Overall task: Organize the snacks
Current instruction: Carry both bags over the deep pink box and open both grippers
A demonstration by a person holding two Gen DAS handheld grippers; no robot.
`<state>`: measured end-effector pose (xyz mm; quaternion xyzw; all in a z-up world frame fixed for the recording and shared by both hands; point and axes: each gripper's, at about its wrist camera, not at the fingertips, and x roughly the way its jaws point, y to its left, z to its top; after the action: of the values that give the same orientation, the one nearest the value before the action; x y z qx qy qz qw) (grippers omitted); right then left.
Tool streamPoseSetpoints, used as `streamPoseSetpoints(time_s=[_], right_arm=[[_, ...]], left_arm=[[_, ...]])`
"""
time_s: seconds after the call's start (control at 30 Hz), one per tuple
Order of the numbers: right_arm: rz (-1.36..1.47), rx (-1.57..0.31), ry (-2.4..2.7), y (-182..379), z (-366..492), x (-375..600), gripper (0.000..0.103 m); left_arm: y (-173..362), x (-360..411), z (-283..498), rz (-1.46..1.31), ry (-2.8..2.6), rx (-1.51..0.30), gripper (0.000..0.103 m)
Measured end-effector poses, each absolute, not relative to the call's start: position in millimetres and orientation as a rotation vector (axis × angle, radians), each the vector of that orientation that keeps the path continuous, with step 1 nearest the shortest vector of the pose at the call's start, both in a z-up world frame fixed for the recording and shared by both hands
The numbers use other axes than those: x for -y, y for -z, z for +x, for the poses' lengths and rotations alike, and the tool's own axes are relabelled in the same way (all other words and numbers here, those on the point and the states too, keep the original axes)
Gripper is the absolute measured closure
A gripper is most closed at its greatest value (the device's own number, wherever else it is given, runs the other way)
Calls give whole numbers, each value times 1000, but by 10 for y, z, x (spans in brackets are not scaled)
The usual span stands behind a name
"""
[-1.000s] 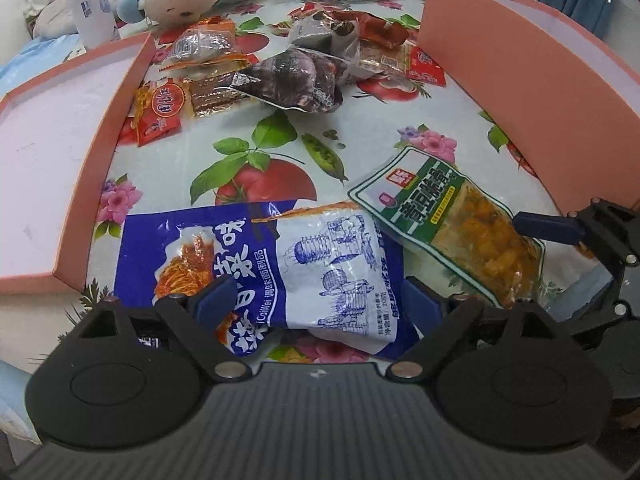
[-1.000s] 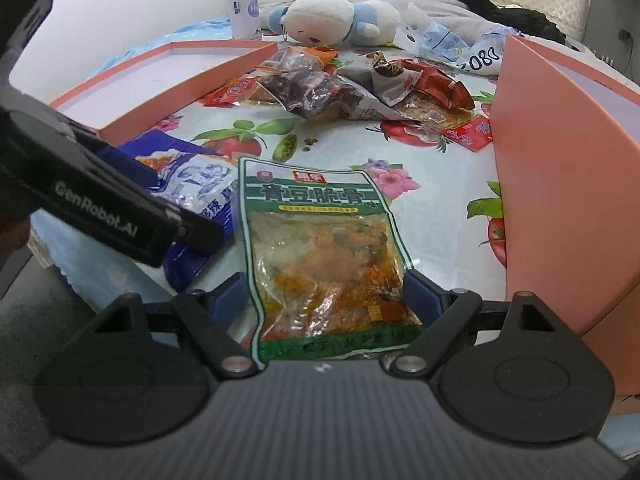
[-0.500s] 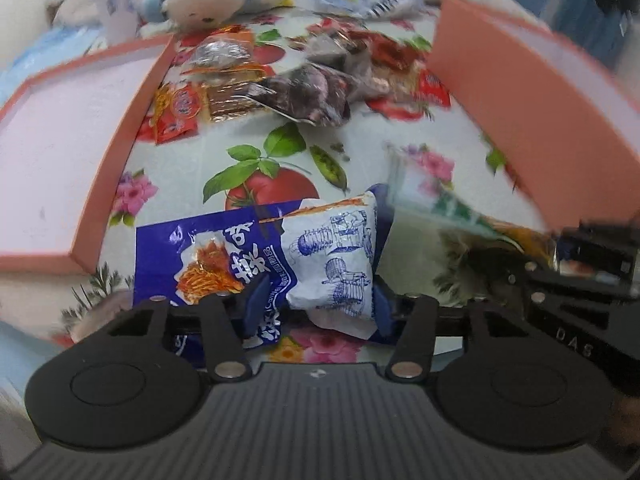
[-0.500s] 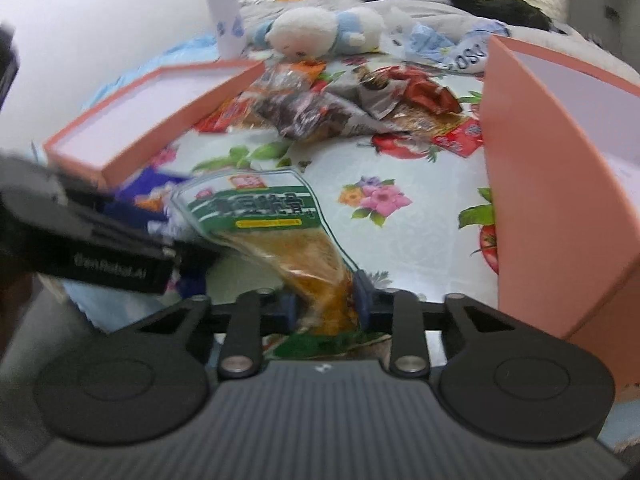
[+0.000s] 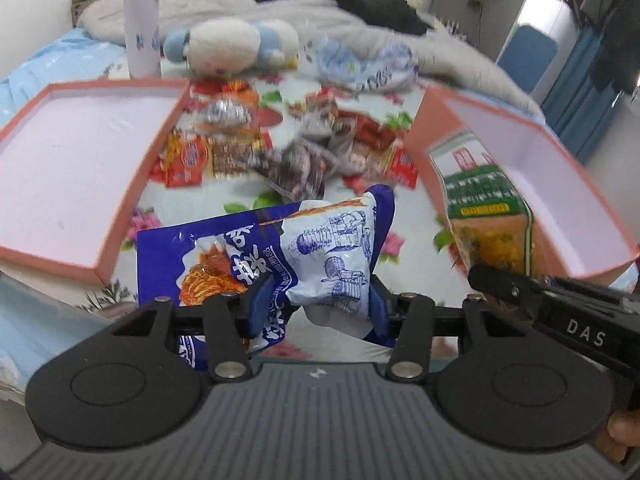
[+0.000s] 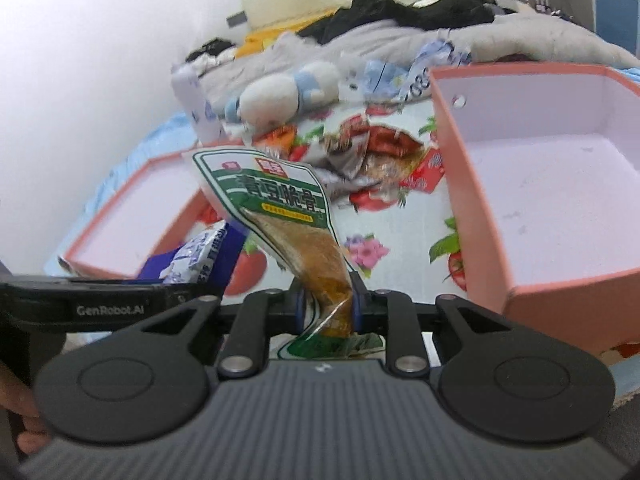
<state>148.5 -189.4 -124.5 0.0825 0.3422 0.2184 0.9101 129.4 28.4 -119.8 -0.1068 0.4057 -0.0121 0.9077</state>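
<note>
Blue pack (image 5: pixel 304 256) and green pack (image 6: pixel 280 216), each pinched in its gripper's fingers above the bed, should travel level over a pink box (image 6: pixel 560 184) before release, lest either slip.

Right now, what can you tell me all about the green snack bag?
The green snack bag is a shiny plastic pouch with a green-and-white label on top and a clear part showing orange-brown food. The right gripper pinches its lower end, crumpling it narrow. It hangs lifted off the flowery cloth, leaning left.

Bedroom: plush toy (image 5: pixel 232 46), bedding (image 5: pixel 320 20)
</note>
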Motion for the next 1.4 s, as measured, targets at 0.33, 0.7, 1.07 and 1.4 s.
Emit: streamPoseSetpoints(time_s=[0.33,0.7,1.07,1.4], right_arm=[[234,-640,-429,791,1249,2123,79],[241,-598,-318,617,1025,2575,79],[278,-569,-169,619,1008,3239,79],[254,-530,-141,674,1526,3647,78]], left_arm=[[620,-187,1069,-282,63,-745,48],[395,316,1131,-319,221,-715,48],[347,1034,1474,-260,360,-732,48],[322,1538,2110,-211,396,-721,48]])
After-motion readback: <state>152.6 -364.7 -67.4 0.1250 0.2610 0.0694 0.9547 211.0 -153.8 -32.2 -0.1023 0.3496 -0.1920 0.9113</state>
